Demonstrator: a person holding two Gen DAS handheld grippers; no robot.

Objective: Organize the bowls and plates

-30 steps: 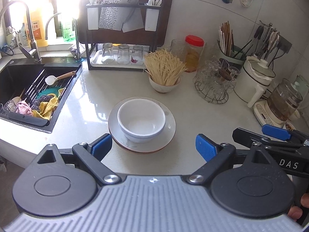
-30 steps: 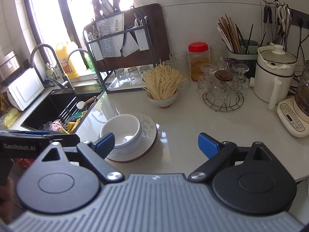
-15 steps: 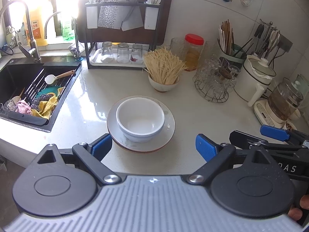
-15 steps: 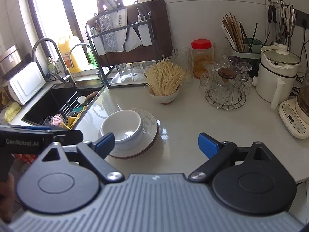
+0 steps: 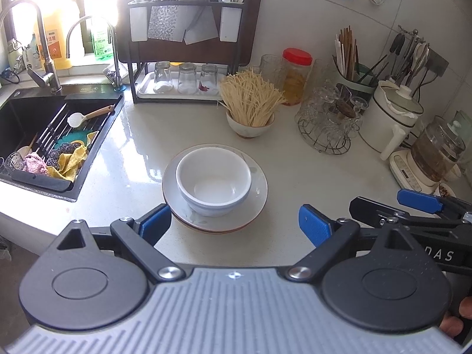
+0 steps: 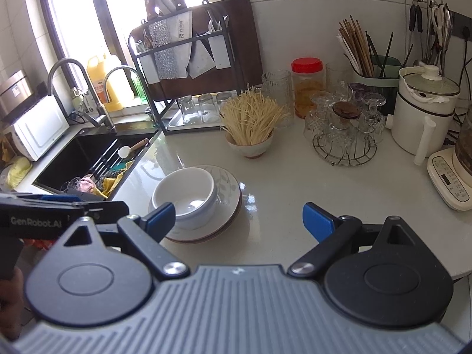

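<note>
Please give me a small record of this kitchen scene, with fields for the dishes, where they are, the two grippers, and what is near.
dishes: white bowl nested on stacked plates
location: countertop, right of the sink
left gripper: open, empty, facing the stack
right gripper: open, empty, to the right of the stack
behind stack: small bowl of noodles, wire rack of glasses

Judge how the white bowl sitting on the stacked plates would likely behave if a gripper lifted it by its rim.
The white bowl looks like glazed ceramic, so probably stiff, fragile and fairly heavy. Its glossy wall may slip between fingers. It rests loose on the stacked plates, so it should lift free, though a push might slide it across the smooth top plate.
</note>
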